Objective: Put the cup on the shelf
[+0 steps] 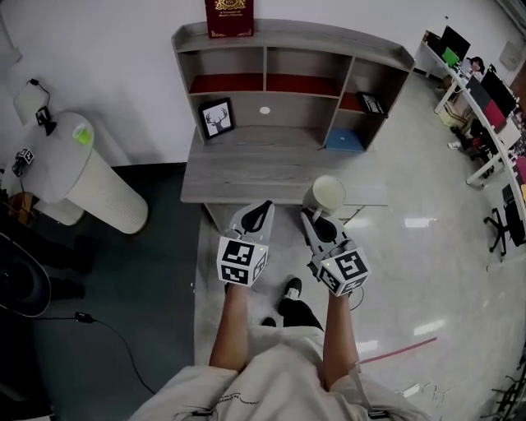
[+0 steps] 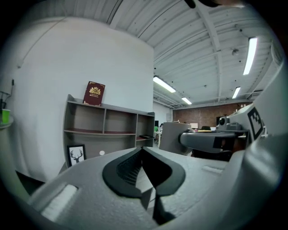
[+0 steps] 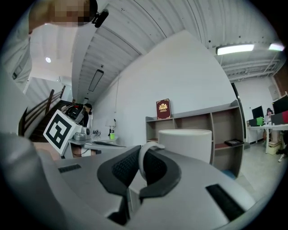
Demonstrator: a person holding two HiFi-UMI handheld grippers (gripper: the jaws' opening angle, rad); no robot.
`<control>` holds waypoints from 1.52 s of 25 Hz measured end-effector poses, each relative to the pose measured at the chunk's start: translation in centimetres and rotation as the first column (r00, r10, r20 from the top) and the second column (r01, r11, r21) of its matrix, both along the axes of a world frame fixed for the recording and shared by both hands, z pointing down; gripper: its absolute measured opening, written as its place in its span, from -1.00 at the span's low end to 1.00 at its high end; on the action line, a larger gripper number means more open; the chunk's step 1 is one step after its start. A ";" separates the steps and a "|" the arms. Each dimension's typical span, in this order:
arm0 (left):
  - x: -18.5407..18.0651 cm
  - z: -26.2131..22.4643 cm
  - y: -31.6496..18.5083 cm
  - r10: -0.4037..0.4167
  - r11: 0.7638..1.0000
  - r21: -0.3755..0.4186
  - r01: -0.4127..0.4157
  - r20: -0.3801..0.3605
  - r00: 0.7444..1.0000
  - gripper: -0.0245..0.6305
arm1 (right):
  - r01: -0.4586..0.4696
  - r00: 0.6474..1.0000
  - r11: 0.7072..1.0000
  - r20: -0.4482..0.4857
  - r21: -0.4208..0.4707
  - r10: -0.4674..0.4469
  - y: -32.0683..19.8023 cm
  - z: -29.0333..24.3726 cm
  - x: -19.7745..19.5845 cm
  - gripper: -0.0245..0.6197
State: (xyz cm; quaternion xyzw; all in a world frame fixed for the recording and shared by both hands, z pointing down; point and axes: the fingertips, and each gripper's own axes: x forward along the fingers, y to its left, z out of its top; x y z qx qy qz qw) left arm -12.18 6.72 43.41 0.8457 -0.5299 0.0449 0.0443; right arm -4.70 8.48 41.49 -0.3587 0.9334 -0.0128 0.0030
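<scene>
A white cup (image 1: 325, 195) hangs just above the front edge of the grey desk (image 1: 246, 177), which carries the shelf unit (image 1: 292, 62). My right gripper (image 1: 311, 215) is shut on the cup's handle. In the right gripper view the handle (image 3: 145, 155) sits pinched between the jaws of the right gripper (image 3: 143, 158), with the cup body (image 3: 186, 143) just beyond. The left gripper (image 1: 265, 205) is shut on nothing, beside the right one and below the desk edge. Its jaws meet in the left gripper view (image 2: 143, 150), where the cup (image 2: 173, 137) shows at the right.
A red book (image 1: 229, 16) stands on the shelf top. A framed deer picture (image 1: 216, 117) leans at the desk's back left and a blue item (image 1: 345, 140) lies at the right. A white cylinder (image 1: 90, 185) stands at the left. Office desks (image 1: 485, 107) are far right.
</scene>
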 end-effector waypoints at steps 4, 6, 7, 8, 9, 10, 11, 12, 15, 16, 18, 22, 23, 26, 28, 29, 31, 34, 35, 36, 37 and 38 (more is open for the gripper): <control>-0.8 -0.1 -3.1 -0.030 1.000 -0.001 0.030 0.032 0.999 -0.89 | 0.046 0.999 0.999 -0.010 0.004 -0.046 -3.1 -0.5 -1.7 -0.87; -1.4 -0.6 -5.1 -0.032 0.999 0.010 0.031 0.033 0.999 -0.89 | 0.059 0.998 0.998 0.009 0.009 -0.059 -5.2 -0.7 -2.5 -0.87; -1.6 -0.8 -6.1 -0.036 0.999 0.013 0.036 0.038 0.999 -0.89 | 0.061 0.998 0.998 0.022 0.008 -0.061 -6.3 -0.7 -2.7 -0.87; -1.7 -1.0 -7.2 -0.041 0.999 0.014 0.040 0.043 0.998 -0.89 | 0.064 0.997 0.998 0.031 0.006 -0.064 -7.4 -0.8 -2.9 -0.87; -1.9 -1.2 -8.3 -0.045 0.999 0.014 0.045 0.046 0.998 -0.89 | 0.069 0.997 0.998 0.035 0.003 -0.069 -8.4 -0.8 -3.0 -0.87; -2.1 -1.4 -9.3 -0.051 0.999 0.012 0.050 0.046 0.998 -0.89 | 0.076 0.997 0.997 0.034 0.001 -0.076 -9.4 -0.8 -3.2 -0.87; -2.2 -1.6 -10.3 -0.056 0.998 0.009 0.055 0.046 0.997 -0.89 | 0.082 0.996 0.997 0.032 0.000 -0.082 -10.3 -0.8 -3.4 -0.87; -2.3 -1.8 -11.3 -0.058 0.998 0.007 0.058 0.047 0.997 -0.89 | 0.086 0.996 0.996 0.033 0.001 -0.086 -11.3 -1.0 -3.4 -0.87; -1.7 -2.0 -14.5 -0.049 0.999 0.003 0.049 0.051 0.998 -0.89 | 0.084 0.996 0.996 0.038 0.007 -0.084 -14.6 -1.6 -3.1 -0.87; -1.5 -2.0 -15.4 -0.047 0.999 0.001 0.047 0.050 0.998 -0.89 | 0.084 0.996 0.996 0.036 0.010 -0.084 -15.6 -1.7 -2.9 -0.87; -1.3 -2.0 -17.2 -0.049 0.999 -0.002 0.049 0.046 0.998 -0.89 | 0.082 0.996 0.997 0.036 0.016 -0.082 -17.5 -2.1 -2.6 -0.87; -1.2 -1.2 -20.5 -0.053 0.999 -0.013 0.053 0.040 0.998 -0.89 | 0.076 0.997 0.997 0.033 0.025 -0.077 -21.1 -2.0 -1.9 -0.87; -1.2 -0.9 -21.0 -0.049 0.999 -0.019 0.050 0.044 0.998 -0.89 | 0.076 0.996 0.997 0.033 0.022 -0.077 -21.7 -1.7 -1.8 -0.87; -1.4 -0.4 -22.6 -0.046 0.998 -0.033 0.047 0.051 0.998 -0.89 | 0.083 0.996 0.996 0.035 0.018 -0.083 -23.7 -1.1 -1.3 -0.87; -1.7 -0.5 -24.1 -0.061 0.998 -0.031 0.062 0.043 0.997 -0.89 | 0.090 0.995 0.996 0.033 0.016 -0.090 -25.3 -0.8 -1.2 -0.87; -1.8 -0.5 -24.9 -0.068 0.997 -0.029 0.070 0.039 0.997 -0.89 | 0.095 0.995 0.995 0.030 0.016 -0.095 -26.0 -0.6 -1.2 -0.87; -1.9 -0.4 -26.5 -0.076 0.997 -0.026 0.077 0.038 0.996 -0.89 | 0.107 0.994 0.994 0.021 0.021 -0.108 -27.4 -0.4 -1.3 -0.87; -1.3 0.0 -27.9 -0.067 0.997 -0.033 0.068 0.046 0.997 -0.89 | 0.119 0.993 0.993 0.023 0.025 -0.120 -29.2 0.0 -1.2 -0.87; -1.0 0.1 -28.1 -0.056 0.998 -0.035 0.058 0.051 0.997 -0.89 | 0.122 0.992 0.992 0.029 0.025 -0.123 -29.6 0.1 -1.2 -0.87; -0.9 0.2 -28.3 -0.046 0.998 -0.035 0.048 0.055 0.997 -0.89 | 0.125 0.991 0.992 0.038 0.024 -0.126 -30.1 0.3 -1.1 -0.87; -0.8 0.2 -28.6 -0.041 0.999 -0.033 0.043 0.058 0.997 -0.89 | 0.125 0.991 0.992 0.047 0.022 -0.126 -30.6 0.5 -1.0 -0.87; -0.8 0.2 -29.0 -0.041 0.999 -0.032 0.043 0.061 0.997 -0.89 | 0.122 0.991 0.992 0.054 0.019 -0.123 -31.2 0.6 -0.9 -0.87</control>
